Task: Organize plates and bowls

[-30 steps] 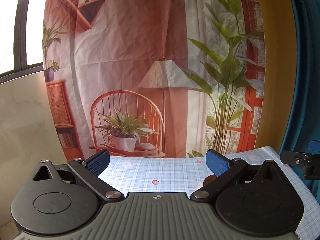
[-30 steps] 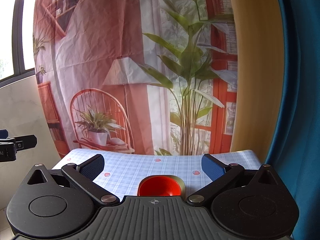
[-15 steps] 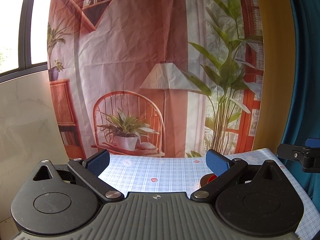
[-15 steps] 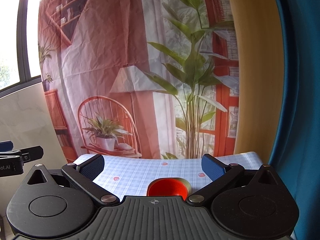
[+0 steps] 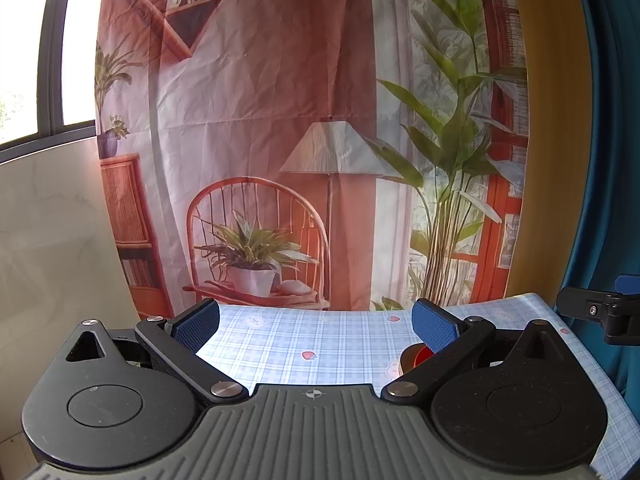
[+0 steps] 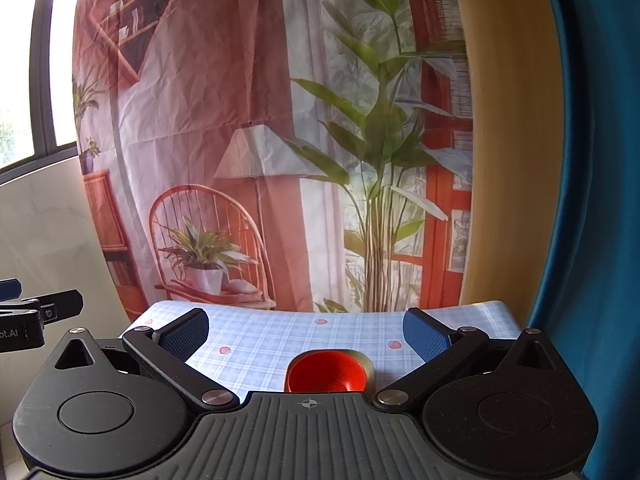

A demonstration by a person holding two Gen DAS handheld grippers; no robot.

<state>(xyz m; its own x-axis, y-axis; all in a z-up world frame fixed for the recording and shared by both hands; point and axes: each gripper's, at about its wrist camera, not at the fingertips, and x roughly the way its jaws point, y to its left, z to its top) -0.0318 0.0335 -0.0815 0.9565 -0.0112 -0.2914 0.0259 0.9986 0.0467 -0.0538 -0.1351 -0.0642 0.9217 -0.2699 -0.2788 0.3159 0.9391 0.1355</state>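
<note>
**Red bowl lay ahead of the right jaws, off to the right of the left ones**

The small red glossy bowl [image 6: 326, 372] sat on the desk covered with a blue-and-white checked cloth [image 6: 280, 340]. In the right wrist view it lay directly ahead of and below the right gripper [image 6: 306, 336], close to the centre line between the jaws, its near edge hidden behind the gripper body. In the left wrist view only a sliver of the same bowl [image 5: 420, 356] showed, behind the right-hand blue pad [image 5: 434, 326] of the left gripper [image 5: 316, 324], hence well to that gripper's right. The right gripper was judged the nearer and better aligned of the two.

Both pairs of jaws stood wide apart and held nothing; the blue pads were clear of the bowl and of the desk.

The bowl was round, so no long axis governed the approach. It stood upright, mouth up, its inside red and empty so far as visible. A dull olive-tan rim [image 6: 366, 364] showed behind and to its right; whether this was the bowl's own outer wall or a second dish beneath it could not be determined.

No plates were visible in either view. A printed fabric backdrop of a room scene [image 5: 320, 140] hung beyond the far edge of the desk.
</note>
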